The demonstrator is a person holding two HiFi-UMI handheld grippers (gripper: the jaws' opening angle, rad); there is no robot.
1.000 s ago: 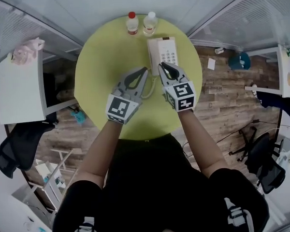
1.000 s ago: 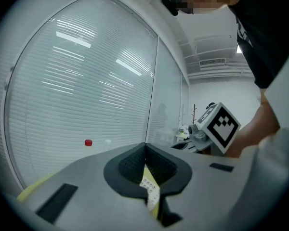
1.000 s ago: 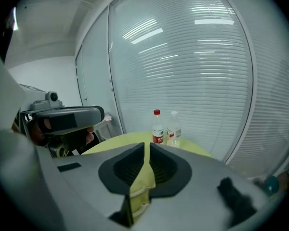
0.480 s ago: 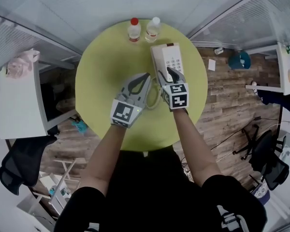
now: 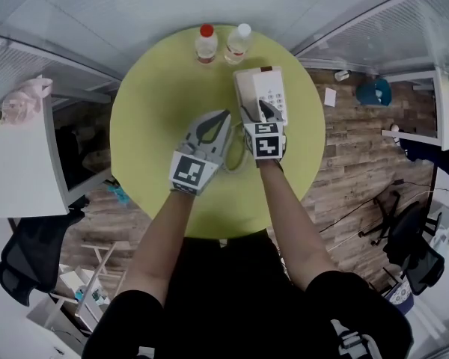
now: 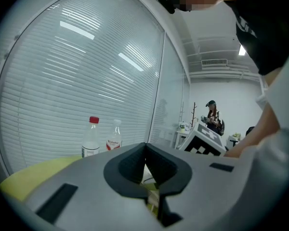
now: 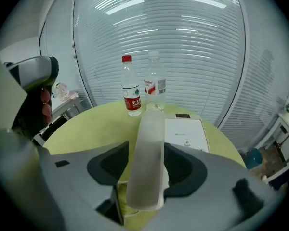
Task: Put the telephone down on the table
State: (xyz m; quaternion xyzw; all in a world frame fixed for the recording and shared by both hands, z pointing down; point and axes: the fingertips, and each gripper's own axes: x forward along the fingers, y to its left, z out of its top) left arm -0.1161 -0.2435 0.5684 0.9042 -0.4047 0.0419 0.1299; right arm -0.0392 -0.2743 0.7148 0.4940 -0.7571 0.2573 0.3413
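Letting go of the telephone handset on the green table

Nearest me, the left gripper [image 5: 212,126] hovers over the table [image 5: 153,103] with its jaws pressed together on nothing. Just beside it the right gripper [image 5: 263,114] has its jaws opening, the handset [image 7: 148,138] between them but apparently no longer pinched. The put-down looks nearly done; next, I'd judge, the right gripper should draw straight back without dragging the handset or coiled cord. The handset is pale, long and smooth, lying along the left side of the white keypad base [image 5: 269,88]. Beyond stand two bottles [image 5: 206,42].
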